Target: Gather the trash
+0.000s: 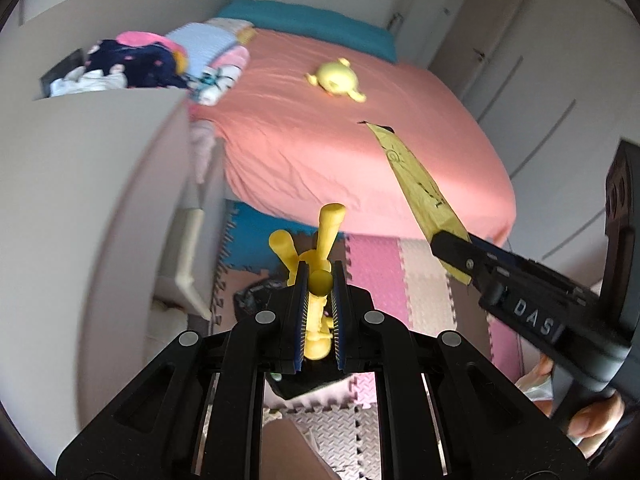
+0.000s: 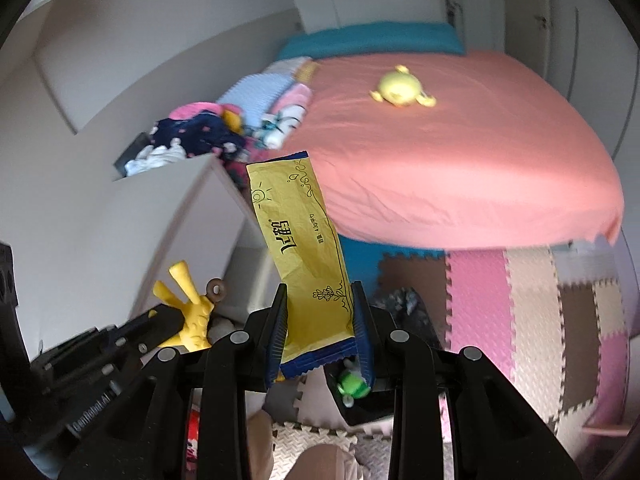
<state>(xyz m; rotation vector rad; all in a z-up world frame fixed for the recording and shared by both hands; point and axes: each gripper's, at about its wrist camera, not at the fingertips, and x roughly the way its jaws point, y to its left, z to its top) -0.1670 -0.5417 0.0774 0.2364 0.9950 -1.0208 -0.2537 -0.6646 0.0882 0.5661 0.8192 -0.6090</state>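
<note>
My left gripper (image 1: 319,312) has its fingers pressed tight on a yellow toy figure (image 1: 316,276), whose limbs stick out past the fingertips; my right gripper (image 2: 320,332) is pinching a yellow wrapper (image 2: 298,240) by its lower end, so the packet stands up beyond the pads and leans a little left; that's the trash, in hand. Beyond both sets of fingers lies a bed with a coral-pink sheet (image 1: 340,152), a teal strip at its far end, and a yellow plush toy (image 1: 335,79) resting on it well past the fingertips; to the left of my fingers, a white cabinet (image 1: 100,180) with a heap of clothes (image 1: 132,62) on top; under the fingers, a floor of interlocking foam mats (image 2: 532,304) in pink, cream, brown and blue; something dark and crumpled (image 2: 400,300) sits on the mat just beyond my right fingertips, too blurred to identify; pale wardrobe doors (image 1: 492,40) line the far right.
</note>
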